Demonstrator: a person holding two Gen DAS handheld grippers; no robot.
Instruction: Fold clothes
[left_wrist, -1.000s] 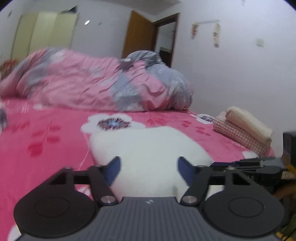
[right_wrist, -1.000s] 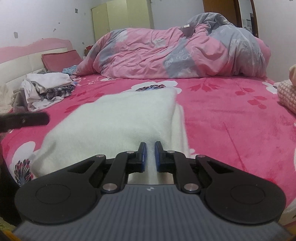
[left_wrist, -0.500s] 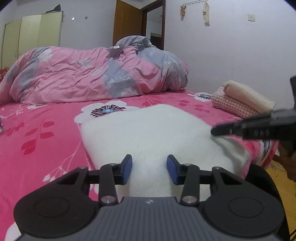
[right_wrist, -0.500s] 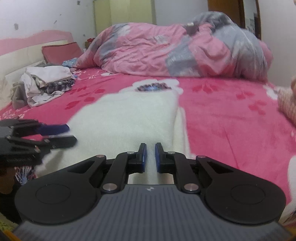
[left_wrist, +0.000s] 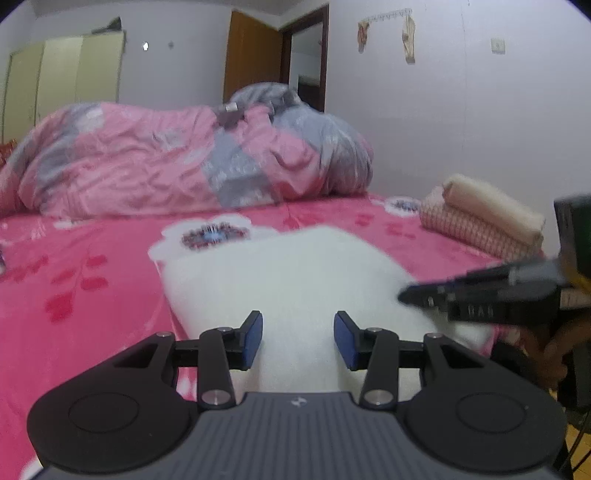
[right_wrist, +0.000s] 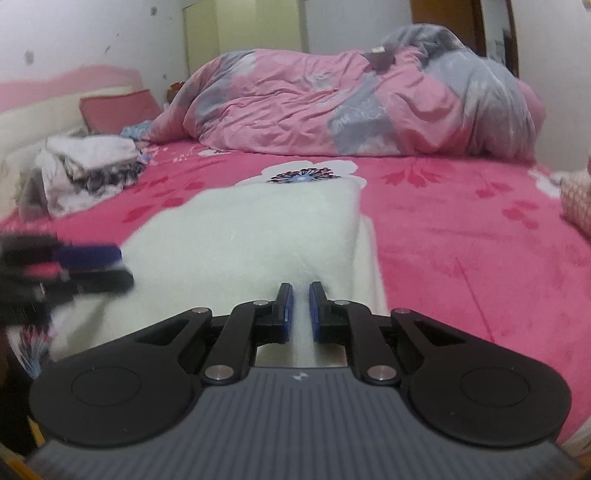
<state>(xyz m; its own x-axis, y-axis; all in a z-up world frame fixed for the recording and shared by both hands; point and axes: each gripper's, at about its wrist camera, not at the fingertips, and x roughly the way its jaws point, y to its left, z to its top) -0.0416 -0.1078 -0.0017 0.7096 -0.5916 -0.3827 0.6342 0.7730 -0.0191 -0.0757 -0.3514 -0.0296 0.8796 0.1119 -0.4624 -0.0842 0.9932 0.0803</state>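
Nearby, two folded pieces (left_wrist: 480, 218) flank one white garment (left_wrist: 288, 273).

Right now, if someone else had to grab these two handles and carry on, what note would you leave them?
Right gripper: shut on the near edge of the white garment.
Left gripper: jaws apart, the garment's near edge lies between them, not visibly pinched.
The garment lies partly folded on the pink bedsheet.
Done: two folded pieces stacked at the right edge of the bed.
Left: finish folding this garment, then the unfolded pile near the headboard.
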